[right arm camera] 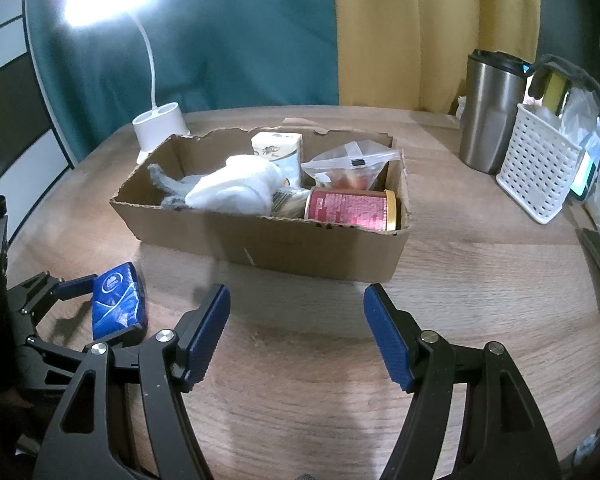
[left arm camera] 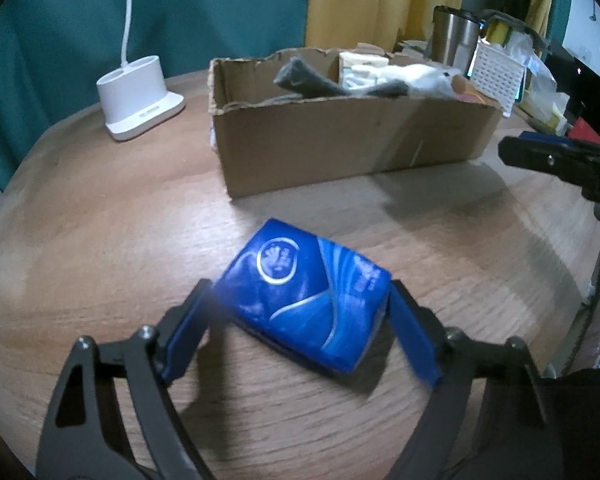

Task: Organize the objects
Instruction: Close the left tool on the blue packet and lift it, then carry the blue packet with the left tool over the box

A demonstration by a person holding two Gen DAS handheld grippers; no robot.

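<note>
A blue tissue pack (left arm camera: 300, 292) lies slightly askew on the wooden table (left arm camera: 100, 220), in front of an open cardboard box (left arm camera: 340, 140). My left gripper (left arm camera: 300, 286) straddles the pack, and both blue pads touch its ends. The right wrist view shows the same pack (right arm camera: 116, 300) at lower left between the left gripper's fingers (right arm camera: 78, 285). My right gripper (right arm camera: 296, 300) hovers over bare table before the box (right arm camera: 268, 244), jaws apart with nothing between them. The box holds a white and grey cloth (right arm camera: 232, 192), a red can (right arm camera: 348, 208), a clear bag (right arm camera: 348, 168) and a pale tissue pack (right arm camera: 278, 150).
A white lamp base (left arm camera: 138, 94) stands left of the box. At the back right are a steel tumbler (right arm camera: 490, 116) and a white perforated basket (right arm camera: 538, 168), with clutter beyond. A finger of my right gripper (left arm camera: 540, 156) reaches in from the right edge.
</note>
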